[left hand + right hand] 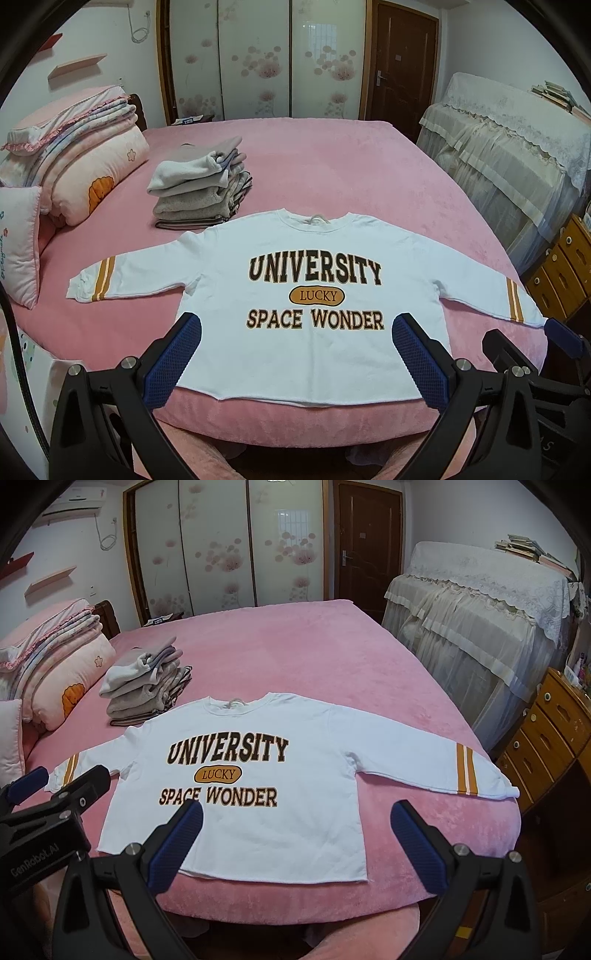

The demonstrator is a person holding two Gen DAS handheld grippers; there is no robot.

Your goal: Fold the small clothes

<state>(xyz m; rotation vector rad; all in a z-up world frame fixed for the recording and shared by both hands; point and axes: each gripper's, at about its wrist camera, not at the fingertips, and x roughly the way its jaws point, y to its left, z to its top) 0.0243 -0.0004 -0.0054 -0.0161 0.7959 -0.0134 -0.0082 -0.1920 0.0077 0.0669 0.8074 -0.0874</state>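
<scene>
A white sweatshirt (306, 251) printed "UNIVERSITY LUCKY SPACE WONDER" lies flat, front up, on the pink bed (332, 173), sleeves spread to both sides with orange stripes near the cuffs. It also shows in the right wrist view (236, 823). My left gripper (295, 354) is open and empty, held above the sweatshirt's bottom hem. My right gripper (295, 838) is open and empty, above the hem's right corner. The right gripper shows at the right edge of the left wrist view (554, 343); the left gripper shows at the left of the right wrist view (55, 786).
A stack of folded grey clothes (201, 184) sits behind the sweatshirt's left shoulder. Folded quilts and pillows (74, 166) lie at the bed's left. A lace-covered piece of furniture (517, 147) and wooden drawers (546, 738) stand to the right.
</scene>
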